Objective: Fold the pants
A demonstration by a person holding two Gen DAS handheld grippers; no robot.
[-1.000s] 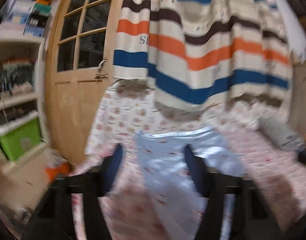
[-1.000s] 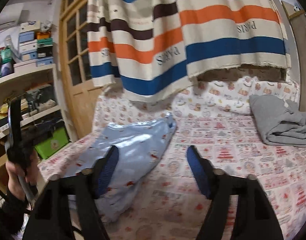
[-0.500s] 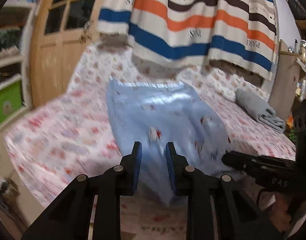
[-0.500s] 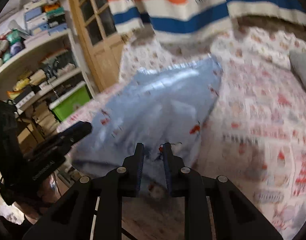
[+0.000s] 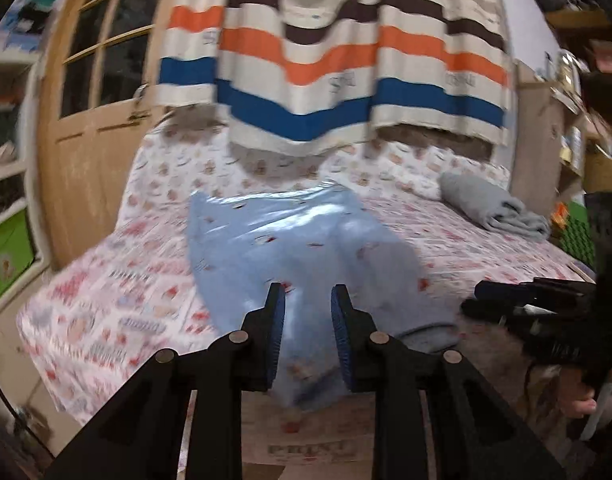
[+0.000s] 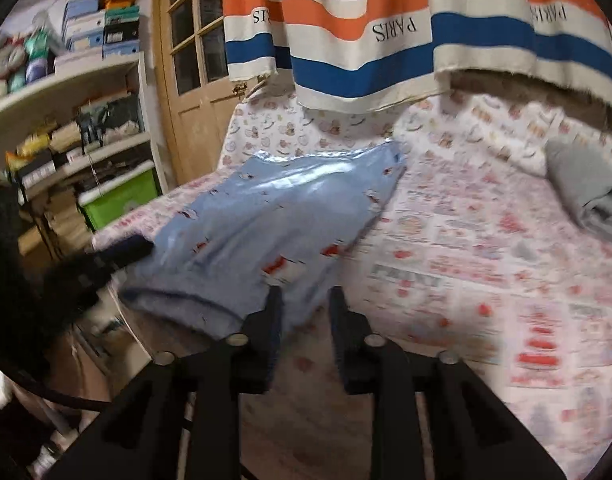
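Pants (image 5: pixel 290 248) lie spread on the bed (image 5: pixel 106 304), 12 o'clock from both tongs. Left tongs (image 5: pixel 307 304) partly open, fabric between (grip unclear). Right tongs (image 6: pixel 304 304) just reopening, empty at the hem. I'm still lining up; next, pinch both hems.

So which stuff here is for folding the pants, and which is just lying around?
For the job: blue pants, left claw, right claw.
Just lying about: grey folded blanket, striped cloth, green bin.
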